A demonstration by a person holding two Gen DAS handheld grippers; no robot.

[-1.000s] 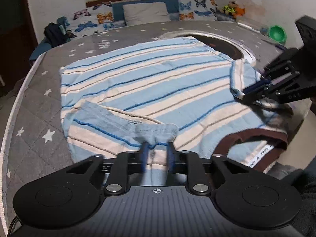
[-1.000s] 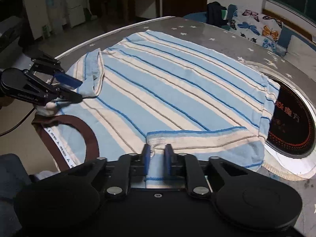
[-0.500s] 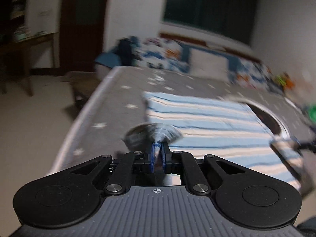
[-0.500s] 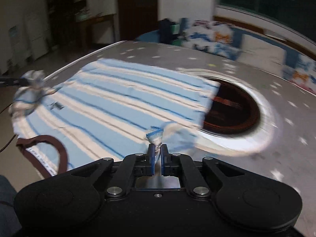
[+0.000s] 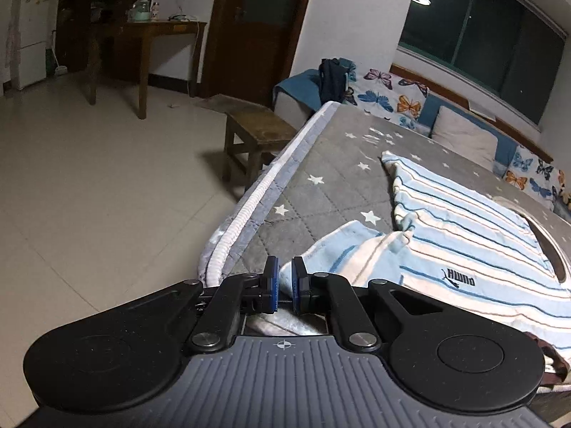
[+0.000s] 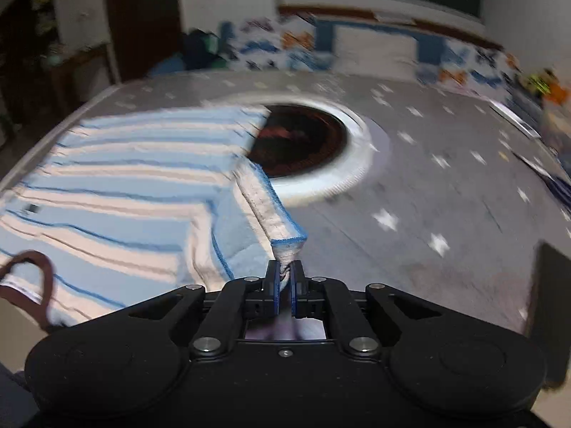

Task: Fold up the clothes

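A light-blue and cream striped T-shirt [image 5: 464,235] lies spread on a grey star-print quilt [image 5: 332,185]. My left gripper [image 5: 284,283] is shut on the end of the shirt's left sleeve [image 5: 342,249], drawn out toward the bed's edge. In the right wrist view, which is blurred, my right gripper [image 6: 284,283] is shut on the hem of the other sleeve [image 6: 271,210], stretched taut away from the shirt body [image 6: 125,178]. The brown collar [image 6: 39,278] shows at the near left. Neither gripper appears in the other's view.
The bed's padded edge [image 5: 249,207] runs beside my left gripper, with tiled floor [image 5: 89,196] and a wooden stool [image 5: 260,132] beyond. A dark round patch [image 6: 299,139] marks the quilt by the shirt. Pillows [image 5: 460,135] line the headboard. A wooden table [image 5: 157,32] stands by the far wall.
Both grippers have swung outward with the sleeves, which lay folded on the shirt a second ago. The left one now faces the bed's edge, the right one the bare quilt.
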